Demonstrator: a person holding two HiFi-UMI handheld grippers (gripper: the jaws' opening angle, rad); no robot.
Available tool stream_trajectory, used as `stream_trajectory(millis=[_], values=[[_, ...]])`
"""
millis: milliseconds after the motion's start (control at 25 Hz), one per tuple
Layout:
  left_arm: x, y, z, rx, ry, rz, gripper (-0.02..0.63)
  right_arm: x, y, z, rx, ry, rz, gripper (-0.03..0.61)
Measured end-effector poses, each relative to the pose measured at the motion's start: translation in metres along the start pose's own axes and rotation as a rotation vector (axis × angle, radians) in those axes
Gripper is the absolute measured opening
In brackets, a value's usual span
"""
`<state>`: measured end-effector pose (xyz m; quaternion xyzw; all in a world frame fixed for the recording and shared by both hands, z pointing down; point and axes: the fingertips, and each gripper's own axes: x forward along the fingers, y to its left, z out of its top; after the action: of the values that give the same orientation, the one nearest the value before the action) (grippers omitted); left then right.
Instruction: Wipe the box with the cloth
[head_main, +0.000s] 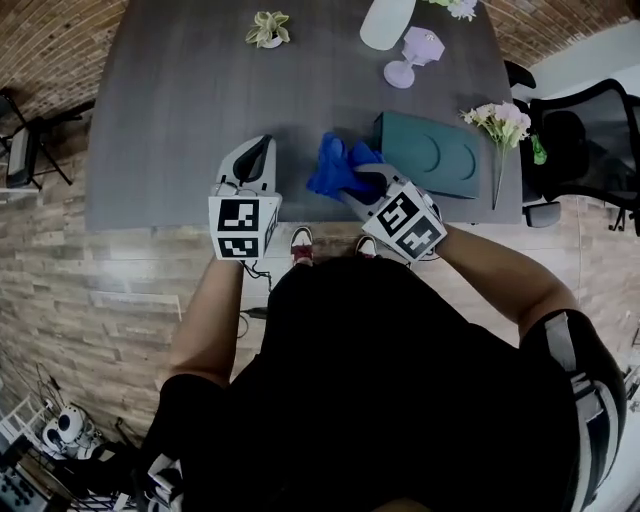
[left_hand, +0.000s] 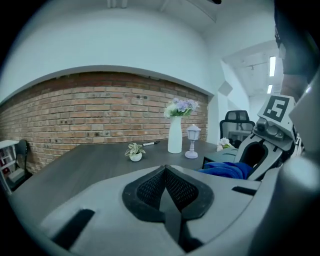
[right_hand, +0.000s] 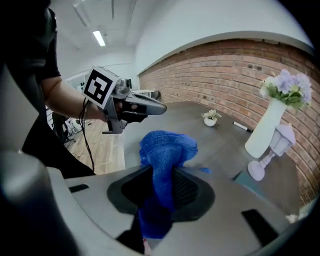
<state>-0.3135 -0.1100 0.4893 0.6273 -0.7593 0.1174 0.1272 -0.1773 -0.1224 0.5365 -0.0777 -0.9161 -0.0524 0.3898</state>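
Observation:
A dark teal box (head_main: 430, 152) lies on the grey table (head_main: 180, 110) near its front right corner. My right gripper (head_main: 362, 177) is shut on a crumpled blue cloth (head_main: 338, 167), held just left of the box and apart from it. In the right gripper view the cloth (right_hand: 167, 145) bulges out from between the jaws, with a corner of the box (right_hand: 241, 178) beyond. My left gripper (head_main: 262, 147) hovers over the table's front edge, left of the cloth. Its jaws (left_hand: 164, 171) are shut with nothing between them.
A white vase (head_main: 386, 22), a lilac lamp ornament (head_main: 410, 57) and a small potted plant (head_main: 268, 29) stand at the table's far side. A flower sprig (head_main: 500, 125) lies right of the box. A black office chair (head_main: 580, 140) stands to the right.

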Motion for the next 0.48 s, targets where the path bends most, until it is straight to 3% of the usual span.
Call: stream_trajectory(millis=[200,480], values=[[0.009,0.015,-0.009,-0.045,0.002,-0.018,0.008,0.009,0.010,-0.016,-0.043,0.104,0.043,0.107],[0.016,0.016,0.009,0.006,-0.022,-0.075,0.008,0.028,-0.015,-0.011,-0.056,0.227,0.044,0.107]])
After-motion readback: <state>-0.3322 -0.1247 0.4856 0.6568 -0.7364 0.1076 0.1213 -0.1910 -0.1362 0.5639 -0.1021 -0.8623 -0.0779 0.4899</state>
